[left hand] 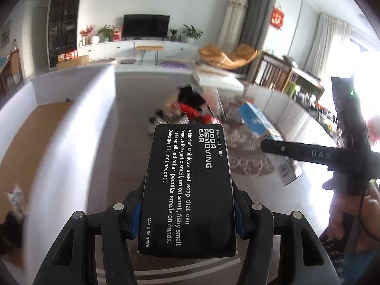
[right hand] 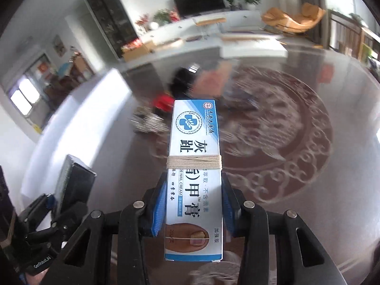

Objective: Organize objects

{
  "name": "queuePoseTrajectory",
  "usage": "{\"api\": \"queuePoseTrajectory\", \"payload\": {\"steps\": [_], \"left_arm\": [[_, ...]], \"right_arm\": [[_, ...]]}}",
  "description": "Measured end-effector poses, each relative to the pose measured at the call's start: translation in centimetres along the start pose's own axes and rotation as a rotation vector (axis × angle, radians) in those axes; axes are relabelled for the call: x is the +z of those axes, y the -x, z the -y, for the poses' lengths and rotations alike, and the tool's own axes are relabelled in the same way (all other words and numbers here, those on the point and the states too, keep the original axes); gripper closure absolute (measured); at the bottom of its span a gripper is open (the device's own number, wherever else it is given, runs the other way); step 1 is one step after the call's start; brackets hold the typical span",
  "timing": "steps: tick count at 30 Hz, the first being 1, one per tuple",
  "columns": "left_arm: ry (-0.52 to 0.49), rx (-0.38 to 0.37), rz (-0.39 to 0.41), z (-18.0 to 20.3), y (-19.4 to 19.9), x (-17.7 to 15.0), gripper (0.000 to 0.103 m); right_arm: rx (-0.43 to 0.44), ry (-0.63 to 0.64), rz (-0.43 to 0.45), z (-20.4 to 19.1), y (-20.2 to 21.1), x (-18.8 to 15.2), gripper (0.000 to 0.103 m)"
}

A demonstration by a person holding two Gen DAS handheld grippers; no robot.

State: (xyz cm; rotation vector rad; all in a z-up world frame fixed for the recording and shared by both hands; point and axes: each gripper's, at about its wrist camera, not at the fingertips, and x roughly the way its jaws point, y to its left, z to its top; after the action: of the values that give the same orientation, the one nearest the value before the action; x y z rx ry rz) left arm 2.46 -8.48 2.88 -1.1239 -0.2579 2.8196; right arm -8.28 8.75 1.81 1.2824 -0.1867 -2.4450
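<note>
My left gripper (left hand: pixel 187 216) is shut on a black box (left hand: pixel 187 185) printed "Odor Removing Bar", held in the air above the floor. My right gripper (right hand: pixel 193 211) is shut on a blue-and-white nail cream box (right hand: pixel 194 173) with string wound round its middle. The right gripper with its blue box (left hand: pixel 258 123) shows at the right of the left wrist view. The left gripper with the black box (right hand: pixel 71 187) shows at the lower left of the right wrist view. A blurred pile of mixed objects (left hand: pixel 190 109) lies on the floor ahead; it also shows in the right wrist view (right hand: pixel 166 104).
A white wall (left hand: pixel 78 123) of a bin or box with a cardboard-brown inside (left hand: pixel 28 147) stands at the left. A patterned round rug (right hand: pixel 285 142) covers the floor. A white low table (left hand: pixel 220 80) stands beyond the pile. A TV cabinet (left hand: pixel 142 47) and an orange lounge chair (left hand: pixel 228 57) are far behind.
</note>
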Motion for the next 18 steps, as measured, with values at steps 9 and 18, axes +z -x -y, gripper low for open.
{"api": "queuePoseTrajectory", "payload": {"steps": [9,18], "left_arm": [[0.158,0.282,0.118,-12.4,9.4,2.4,0.045],[0.405,0.53,-0.171,-24.6,7.3,-1.0,0.027]], "right_arm": [[0.355,0.212,-0.019,-18.0,1.0,4.0,0.062],[0.398,0.399,-0.166,-30.8,-6.1,1.6,0.035]]}}
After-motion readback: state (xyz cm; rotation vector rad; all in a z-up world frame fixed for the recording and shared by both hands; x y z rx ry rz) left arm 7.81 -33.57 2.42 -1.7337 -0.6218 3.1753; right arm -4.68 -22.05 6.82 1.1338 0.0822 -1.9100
